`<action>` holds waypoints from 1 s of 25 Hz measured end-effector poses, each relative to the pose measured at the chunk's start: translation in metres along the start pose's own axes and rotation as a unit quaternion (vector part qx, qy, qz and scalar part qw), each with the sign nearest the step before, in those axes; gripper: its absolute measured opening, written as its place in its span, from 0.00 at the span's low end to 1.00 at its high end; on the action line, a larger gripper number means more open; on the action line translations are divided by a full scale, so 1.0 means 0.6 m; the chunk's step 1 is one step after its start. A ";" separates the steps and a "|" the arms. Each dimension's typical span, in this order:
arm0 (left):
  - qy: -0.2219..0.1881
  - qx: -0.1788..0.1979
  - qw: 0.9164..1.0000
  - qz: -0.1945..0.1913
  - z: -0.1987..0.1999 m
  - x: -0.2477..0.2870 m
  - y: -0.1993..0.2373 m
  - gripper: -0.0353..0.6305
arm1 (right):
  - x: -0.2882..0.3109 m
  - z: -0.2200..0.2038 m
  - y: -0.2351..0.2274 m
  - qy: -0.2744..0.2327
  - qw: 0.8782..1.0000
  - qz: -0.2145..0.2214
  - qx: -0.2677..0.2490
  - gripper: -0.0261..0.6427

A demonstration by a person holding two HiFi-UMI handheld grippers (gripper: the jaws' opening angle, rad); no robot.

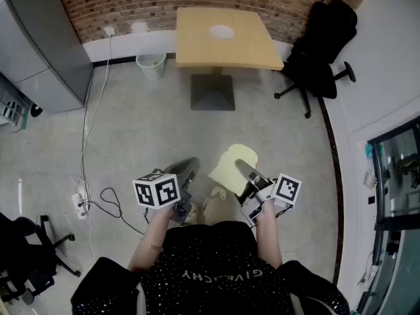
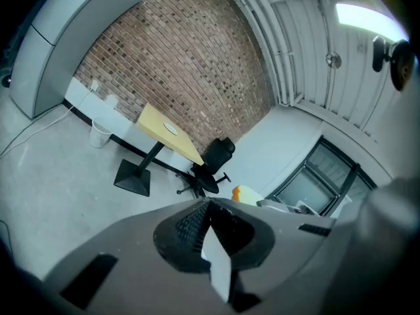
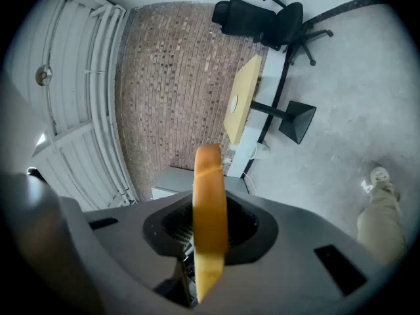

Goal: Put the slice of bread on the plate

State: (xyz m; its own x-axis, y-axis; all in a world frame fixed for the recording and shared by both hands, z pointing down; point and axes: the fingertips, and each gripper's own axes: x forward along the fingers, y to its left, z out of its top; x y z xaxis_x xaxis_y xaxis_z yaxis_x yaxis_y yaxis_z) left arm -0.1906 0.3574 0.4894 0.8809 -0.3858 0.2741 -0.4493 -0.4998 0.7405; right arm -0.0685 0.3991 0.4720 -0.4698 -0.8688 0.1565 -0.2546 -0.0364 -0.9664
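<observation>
A pale slice of bread (image 1: 230,165) stands on edge between the jaws of my right gripper (image 1: 244,169), which is shut on it and held in the air in front of the person's body. Seen from the right gripper view, the bread (image 3: 210,215) rises edge-on out of the jaws. My left gripper (image 1: 186,169) hangs beside it at about the same height, jaws together with nothing held. A white plate (image 1: 222,32) lies on the yellow table (image 1: 197,44) across the room, far from both grippers. The plate (image 2: 170,128) also shows small in the left gripper view.
A black office chair (image 1: 321,51) stands right of the table, a mesh waste basket (image 1: 151,65) left of it. A grey cabinet (image 1: 46,38) fills the left wall. Cables and a power strip (image 1: 80,202) lie on the floor at left. A glass door (image 1: 394,176) is at right.
</observation>
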 end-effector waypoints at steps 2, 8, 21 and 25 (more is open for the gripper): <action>-0.002 0.000 1.000 -0.002 0.007 0.008 0.003 0.07 | 0.006 0.012 0.000 -0.003 1.000 0.001 -0.003 0.18; -0.007 0.006 1.000 0.001 0.047 0.066 0.014 0.07 | 0.050 0.083 -0.006 0.002 1.000 0.003 -0.012 0.18; -0.030 0.034 0.999 0.003 0.233 0.285 0.033 0.07 | 0.186 0.325 -0.004 0.025 0.999 0.020 -0.041 0.18; -0.036 0.037 0.999 0.003 0.267 0.340 0.028 0.07 | 0.205 0.389 -0.014 0.027 0.999 0.022 -0.039 0.18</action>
State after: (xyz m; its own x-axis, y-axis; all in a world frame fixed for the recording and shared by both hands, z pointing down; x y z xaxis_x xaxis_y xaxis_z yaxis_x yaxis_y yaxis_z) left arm -0.0421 0.1463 0.4593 0.8666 -0.4424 0.2309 -0.4663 -0.5530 0.6905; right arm 0.0731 0.1774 0.4516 -0.5266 -0.8404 0.1281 -0.2977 0.0412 -0.9538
